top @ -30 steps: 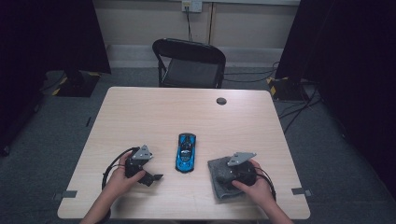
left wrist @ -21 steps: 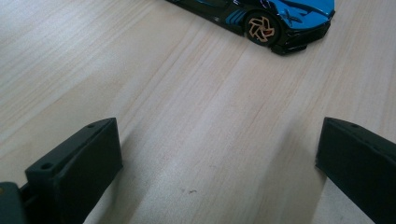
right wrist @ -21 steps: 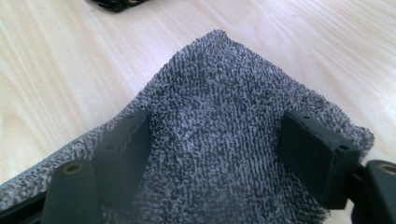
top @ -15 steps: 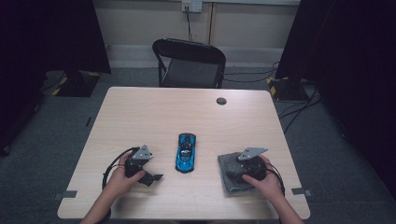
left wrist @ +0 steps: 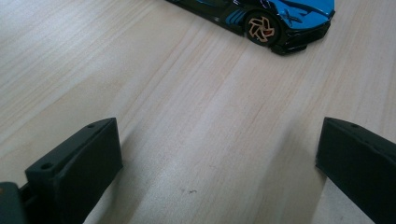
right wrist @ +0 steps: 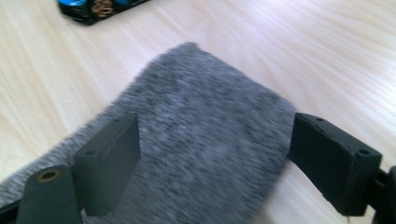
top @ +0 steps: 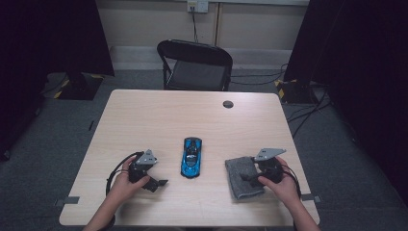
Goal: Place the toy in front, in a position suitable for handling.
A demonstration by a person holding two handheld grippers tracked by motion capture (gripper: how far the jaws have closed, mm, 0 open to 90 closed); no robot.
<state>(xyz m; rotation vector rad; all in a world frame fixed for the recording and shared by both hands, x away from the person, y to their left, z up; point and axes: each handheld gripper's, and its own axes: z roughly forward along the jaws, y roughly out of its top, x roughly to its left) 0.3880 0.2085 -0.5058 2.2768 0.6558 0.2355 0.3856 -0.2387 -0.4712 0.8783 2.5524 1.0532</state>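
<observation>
Right gripper [top: 250, 177] shifted, cloth [right wrist: 201, 154] blurred

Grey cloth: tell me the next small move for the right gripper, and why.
Probably lower the right gripper and close on the grey cloth. Its jaws have just been opening and stand wide over the cloth, gripping nothing, while the blue toy car sits untouched nearby.
</observation>
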